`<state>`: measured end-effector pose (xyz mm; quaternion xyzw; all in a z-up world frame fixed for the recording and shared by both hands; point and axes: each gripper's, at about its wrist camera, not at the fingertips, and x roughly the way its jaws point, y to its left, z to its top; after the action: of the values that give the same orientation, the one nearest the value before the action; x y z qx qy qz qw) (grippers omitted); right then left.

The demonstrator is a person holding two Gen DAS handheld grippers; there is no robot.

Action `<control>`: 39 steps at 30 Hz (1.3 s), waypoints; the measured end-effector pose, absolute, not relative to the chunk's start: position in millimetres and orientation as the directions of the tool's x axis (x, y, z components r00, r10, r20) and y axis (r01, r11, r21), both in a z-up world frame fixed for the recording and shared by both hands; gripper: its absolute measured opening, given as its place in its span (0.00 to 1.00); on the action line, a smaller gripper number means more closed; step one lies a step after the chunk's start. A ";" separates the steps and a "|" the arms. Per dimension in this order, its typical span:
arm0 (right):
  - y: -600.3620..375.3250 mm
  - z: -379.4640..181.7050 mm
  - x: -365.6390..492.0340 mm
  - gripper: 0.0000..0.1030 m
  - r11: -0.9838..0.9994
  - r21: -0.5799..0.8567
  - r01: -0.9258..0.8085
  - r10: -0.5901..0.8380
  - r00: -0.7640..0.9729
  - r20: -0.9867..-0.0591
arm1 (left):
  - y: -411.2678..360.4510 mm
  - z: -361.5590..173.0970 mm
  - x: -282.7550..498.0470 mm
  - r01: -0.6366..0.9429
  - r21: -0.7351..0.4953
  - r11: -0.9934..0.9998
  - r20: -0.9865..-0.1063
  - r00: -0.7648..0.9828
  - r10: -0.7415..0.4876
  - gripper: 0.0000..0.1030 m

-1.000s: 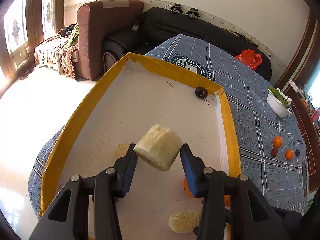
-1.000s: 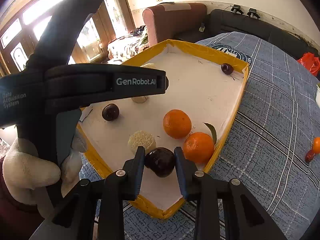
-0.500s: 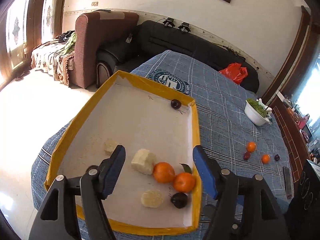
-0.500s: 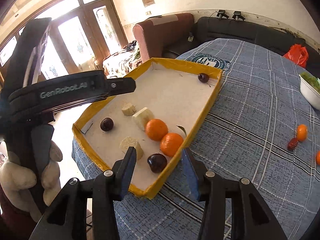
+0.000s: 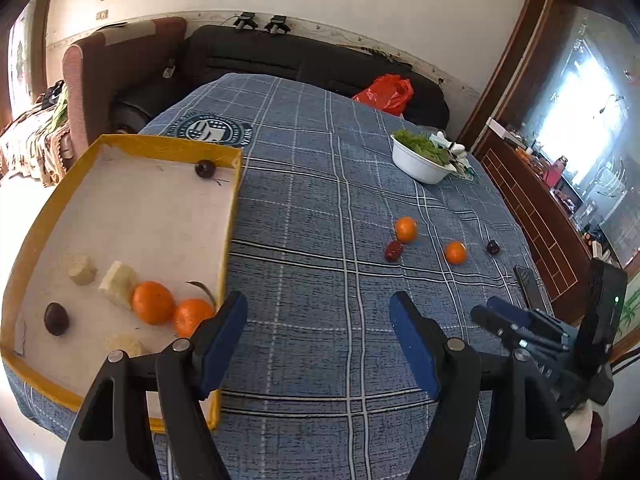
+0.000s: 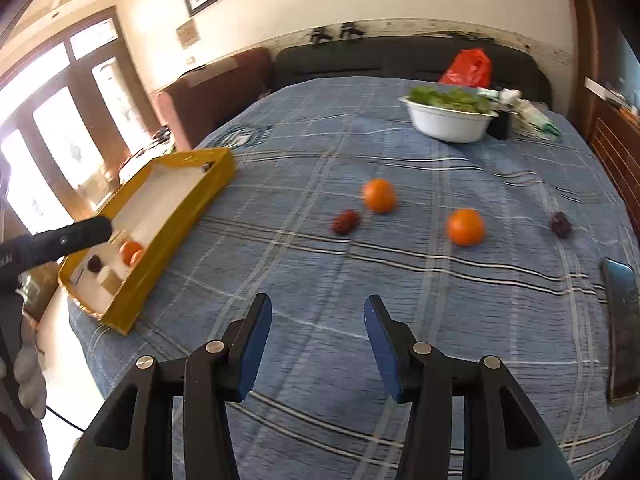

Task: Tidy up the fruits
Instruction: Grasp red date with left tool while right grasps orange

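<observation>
Left gripper (image 5: 318,330) held wide, nothing between pads, right gripper (image 6: 318,346) likewise wide and unloaded, two oranges (image 5: 153,303) seen inside yellow-rimmed tray (image 5: 230,216), two more oranges (image 6: 465,227) on plaid tabletop (image 6: 440,300), small dark fruit (image 6: 561,223) beside them, possibly a plum.

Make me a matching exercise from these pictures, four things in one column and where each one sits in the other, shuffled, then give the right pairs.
Things:
1. Yellow-rimmed cardboard tray
2. White bowl of green leaves
3. Dark flat phone
4. Red plastic bag

Places:
A. On the black sofa beyond the table
B. At the table's left edge, holding two oranges
C. Flat on the cloth at the right edge
D. At the table's far side, right of centre

Pairs: 1-B, 2-D, 3-C, 4-A
</observation>
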<state>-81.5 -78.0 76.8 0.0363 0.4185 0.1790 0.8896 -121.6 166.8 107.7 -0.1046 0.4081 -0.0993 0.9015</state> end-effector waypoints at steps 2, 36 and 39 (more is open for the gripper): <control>-116.4 78.3 -74.8 0.51 0.952 0.227 -0.207 0.307 0.612 -0.729 | 157.0 102.2 -113.2 0.110 -0.266 0.958 -0.721 0.636 -0.273 0.71; -146.4 22.2 38.7 0.38 0.974 0.215 -0.065 0.209 0.610 -0.764 | 16.9 12.4 13.8 0.310 -0.011 0.951 -0.798 0.570 -0.195 0.27; -139.9 23.5 35.5 0.37 0.981 0.176 -0.079 0.187 0.622 -0.761 | 13.4 13.3 10.1 0.324 -0.006 0.946 -0.800 0.566 -0.199 0.18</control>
<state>35.5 -139.9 23.5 0.0628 0.4286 0.0741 0.8982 10.1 13.4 13.3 0.0709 0.4415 -0.1480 0.8821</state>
